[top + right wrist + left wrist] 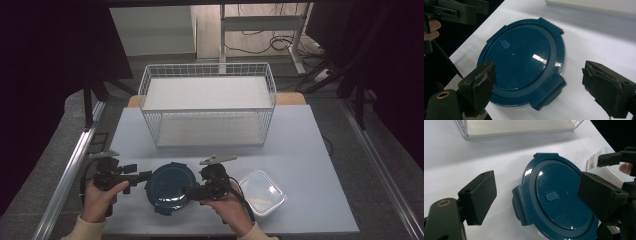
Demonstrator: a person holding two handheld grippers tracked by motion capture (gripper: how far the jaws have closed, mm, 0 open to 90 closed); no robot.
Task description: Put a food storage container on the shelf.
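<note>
Two grippers are sitting near the front edge of the table [310,150], one on each side of a round blue container [169,188]. The blue container is lying flat on the table with its dark blue lid [556,202] on, and clips are sticking out from the lid's rim. The left gripper [141,177] is pointing at the container from the left, and its jaws are standing wide apart with nothing between them. The right gripper [192,191] is pointing at it from the right, just beside the rim, and its jaws are also standing wide apart and holding nothing. A clear square box [261,193] is resting near the front right corner of the table, close to the right gripper. A white wire basket [207,107] is standing at the back edge of the table, well apart from the container
</note>
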